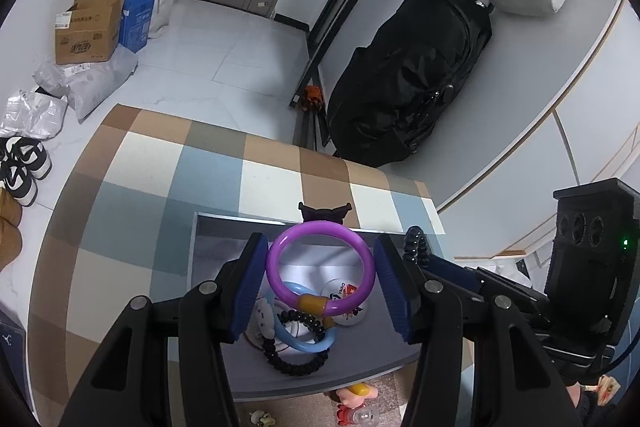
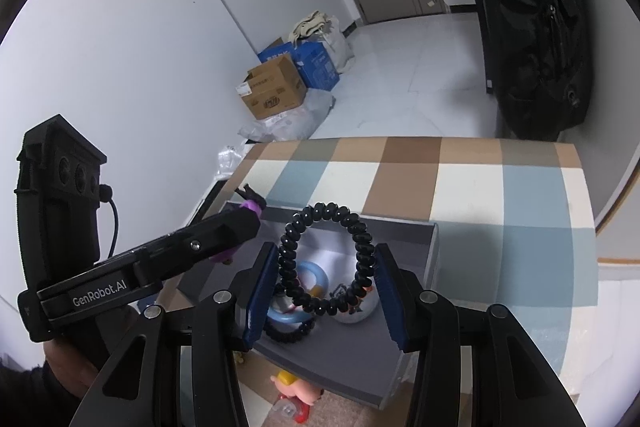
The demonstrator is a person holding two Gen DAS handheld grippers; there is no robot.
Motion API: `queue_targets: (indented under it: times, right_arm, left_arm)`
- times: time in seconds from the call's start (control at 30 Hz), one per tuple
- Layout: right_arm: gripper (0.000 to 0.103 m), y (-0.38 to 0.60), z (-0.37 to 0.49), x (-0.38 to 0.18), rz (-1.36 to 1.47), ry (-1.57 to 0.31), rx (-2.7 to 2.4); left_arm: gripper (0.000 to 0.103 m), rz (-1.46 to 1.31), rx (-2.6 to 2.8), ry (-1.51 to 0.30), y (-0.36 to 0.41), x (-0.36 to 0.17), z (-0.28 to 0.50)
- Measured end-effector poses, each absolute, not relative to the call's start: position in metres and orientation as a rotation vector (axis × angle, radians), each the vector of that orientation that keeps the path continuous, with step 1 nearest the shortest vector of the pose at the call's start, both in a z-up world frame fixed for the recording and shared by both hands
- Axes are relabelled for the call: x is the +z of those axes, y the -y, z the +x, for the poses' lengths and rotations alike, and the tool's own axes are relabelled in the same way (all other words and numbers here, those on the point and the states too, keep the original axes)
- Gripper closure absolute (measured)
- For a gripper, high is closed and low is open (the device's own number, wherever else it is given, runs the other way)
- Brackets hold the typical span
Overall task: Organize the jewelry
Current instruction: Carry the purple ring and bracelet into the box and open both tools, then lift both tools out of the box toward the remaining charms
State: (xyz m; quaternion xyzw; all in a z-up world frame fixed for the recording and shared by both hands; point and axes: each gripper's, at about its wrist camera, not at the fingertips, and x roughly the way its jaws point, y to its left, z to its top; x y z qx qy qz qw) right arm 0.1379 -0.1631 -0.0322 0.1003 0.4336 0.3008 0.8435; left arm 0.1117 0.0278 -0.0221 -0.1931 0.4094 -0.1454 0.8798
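Our left tool (image 1: 320,283) clamped on the purple bangle (image 1: 320,269), right tool (image 2: 326,285) clamped on the black coil bracelet (image 2: 326,259), both above the grey tray (image 2: 434,247).

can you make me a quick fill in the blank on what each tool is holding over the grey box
1. The left tool grips a ____ bangle with an amber bead.
2. The right tool grips a coiled ____ bracelet.
3. Both hang above the grey ____.
4. A light ____ ring lies inside.

Missing: purple; black; box; blue
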Motion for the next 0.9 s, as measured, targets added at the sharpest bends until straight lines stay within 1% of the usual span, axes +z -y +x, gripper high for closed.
queue_targets:
  times: [0.17, 0.3, 0.33, 0.37, 0.43, 0.5, 0.57, 0.73, 0.8, 0.9]
  right_arm:
    - [0.056, 0.163, 0.139, -0.034, 0.211, -0.920, 0.633]
    - [0.054, 0.165, 0.138, -0.031, 0.224, -0.911, 0.650]
    - [0.054, 0.166, 0.137, -0.029, 0.236, -0.901, 0.658]
    - [0.052, 0.167, 0.136, -0.028, 0.239, -0.894, 0.661]
    - [0.050, 0.170, 0.134, -0.023, 0.252, -0.869, 0.665]
    - [0.035, 0.175, 0.132, -0.020, 0.268, -0.850, 0.658]
    - [0.031, 0.179, 0.130, -0.017, 0.273, -0.839, 0.650]
    - [0.028, 0.185, 0.128, -0.017, 0.286, -0.845, 0.622]
    - [0.022, 0.187, 0.125, -0.016, 0.287, -0.841, 0.611]
    - [0.019, 0.188, 0.121, -0.015, 0.288, -0.836, 0.606]
  left_arm:
    - [0.054, -0.420, -0.305, -0.858, -0.030, -0.025, 0.114]
    - [0.054, -0.474, -0.331, -0.868, -0.034, -0.027, 0.117]
    - [0.052, -0.501, -0.347, -0.877, -0.036, -0.028, 0.118]
    - [0.050, -0.515, -0.352, -0.882, -0.036, -0.029, 0.120]
    - [0.035, -0.557, -0.368, -0.878, -0.040, -0.029, 0.120]
    - [0.029, -0.589, -0.378, -0.862, -0.042, -0.028, 0.119]
    - [0.029, -0.608, -0.390, -0.853, -0.044, -0.027, 0.118]
    - [0.029, -0.617, -0.364, -0.863, -0.045, -0.026, 0.115]
    - [0.029, -0.595, -0.343, -0.858, -0.043, -0.022, 0.110]
    - [0.029, -0.539, -0.288, -0.812, -0.043, -0.015, 0.102]
